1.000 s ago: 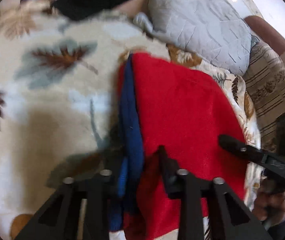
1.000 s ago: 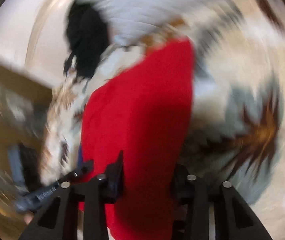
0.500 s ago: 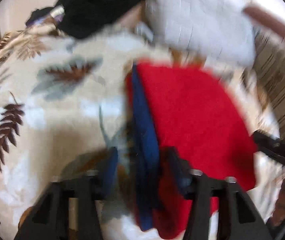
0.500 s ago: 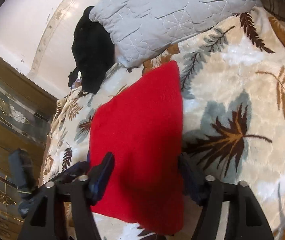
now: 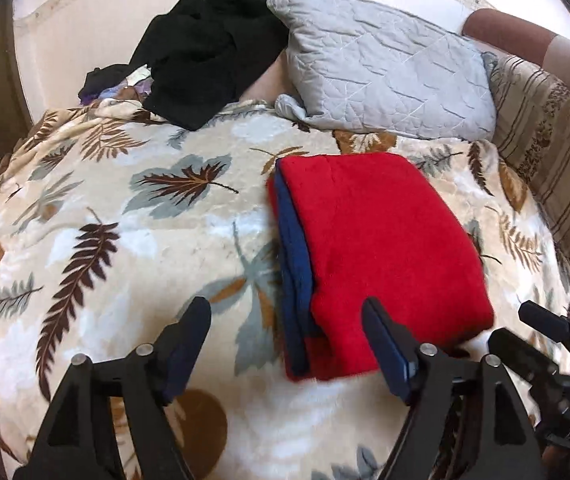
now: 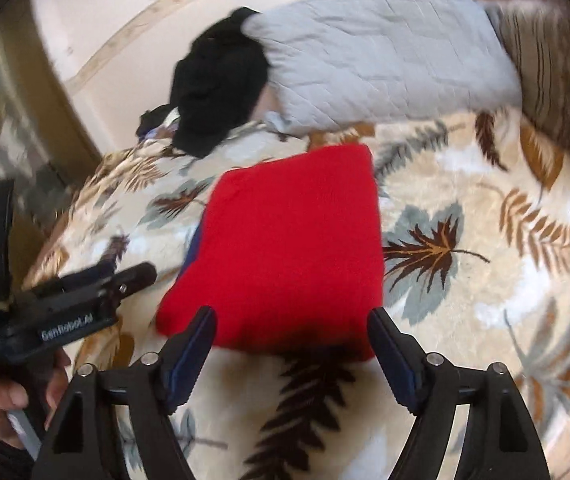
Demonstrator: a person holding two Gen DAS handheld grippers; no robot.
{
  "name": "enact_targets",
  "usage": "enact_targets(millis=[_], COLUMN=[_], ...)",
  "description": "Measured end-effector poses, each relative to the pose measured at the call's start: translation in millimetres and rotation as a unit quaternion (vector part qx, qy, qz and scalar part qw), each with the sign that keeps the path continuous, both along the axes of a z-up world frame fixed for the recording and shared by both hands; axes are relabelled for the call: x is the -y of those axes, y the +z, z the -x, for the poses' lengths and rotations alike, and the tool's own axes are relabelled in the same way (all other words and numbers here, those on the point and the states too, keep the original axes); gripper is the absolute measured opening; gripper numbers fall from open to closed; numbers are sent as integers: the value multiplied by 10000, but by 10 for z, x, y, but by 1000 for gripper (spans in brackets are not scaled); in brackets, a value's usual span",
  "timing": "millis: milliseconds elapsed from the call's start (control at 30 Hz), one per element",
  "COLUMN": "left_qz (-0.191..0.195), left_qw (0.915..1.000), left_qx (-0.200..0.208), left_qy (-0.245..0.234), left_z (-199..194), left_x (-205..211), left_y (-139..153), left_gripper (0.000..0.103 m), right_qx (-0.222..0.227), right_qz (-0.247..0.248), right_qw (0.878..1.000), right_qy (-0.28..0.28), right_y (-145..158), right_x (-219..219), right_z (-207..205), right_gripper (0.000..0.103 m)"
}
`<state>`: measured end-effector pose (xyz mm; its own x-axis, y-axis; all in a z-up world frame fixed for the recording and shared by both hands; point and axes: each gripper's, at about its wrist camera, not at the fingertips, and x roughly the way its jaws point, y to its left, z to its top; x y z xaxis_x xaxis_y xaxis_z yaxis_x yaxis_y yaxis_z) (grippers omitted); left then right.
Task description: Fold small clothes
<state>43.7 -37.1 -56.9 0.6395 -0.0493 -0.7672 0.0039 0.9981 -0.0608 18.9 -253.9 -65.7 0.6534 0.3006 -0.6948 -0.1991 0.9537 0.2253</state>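
The folded red garment (image 5: 381, 240) lies flat on the leaf-patterned blanket (image 5: 145, 248), a neat rectangle with a dark blue layer (image 5: 295, 256) showing along its left edge in the left wrist view; in the right wrist view only a sliver of that blue peeks out at the garment's left side. Nothing grips it. The left gripper (image 5: 287, 344) hangs just short of the garment's near left corner, its jaws spread wide after just having been opening, with only blanket and the blue edge seen between the fingertips and no pad touching cloth. The right gripper (image 6: 291, 344) sits just before the garment's near edge, its jaws likewise spread wide after just having been opening, with the cloth's edge visible in the gap but not pinched. In the right wrist view a hand (image 6: 1, 396) holds the left gripper's black handle at the lower left. Beyond the garment, at the head of the bed, a grey quilted pillow (image 5: 389, 64) rests beside a heap of black clothing (image 5: 209, 44), the two touching. A striped brown cushion (image 5: 545, 128) lies along the right side of the bed.
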Motion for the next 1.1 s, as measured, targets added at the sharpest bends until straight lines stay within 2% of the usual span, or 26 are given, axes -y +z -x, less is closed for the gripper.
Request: enact_targets(millis=[133,267,433,533,633,967,1100], left_qz=[-105,-92,-109,-265,-504,-486,-358], left_qw=[9997,9992,9987,9984,9973,9978,9985], left_qx=[151,239,319,358,414,412,381], left_qy=[165,310,382,350,335,182,134], left_z=[196,273,337,354,372,384,380], left_x=[-33,-98,-108,-70,-6,97,105], left_y=[116,188,238,258,282,329,340], left_gripper=[84,84,86,95,96,96,97], right_qx=[113,308,412,421,454,436,416], right_qz=[184,429,486,546,646,714,789], right_qw=[9997,9985,9979,9976,9968,9964,9959], right_qy=[-93,-136,-99,-81,-72,-159,-175], right_y=[62,169,247,257,260,273,284], right_x=[-30,-89,-130,-160,-187,-146,-134], right_z=[210,342,405,421,430,375,327], right_gripper=[82,82,82,82,82,82,82])
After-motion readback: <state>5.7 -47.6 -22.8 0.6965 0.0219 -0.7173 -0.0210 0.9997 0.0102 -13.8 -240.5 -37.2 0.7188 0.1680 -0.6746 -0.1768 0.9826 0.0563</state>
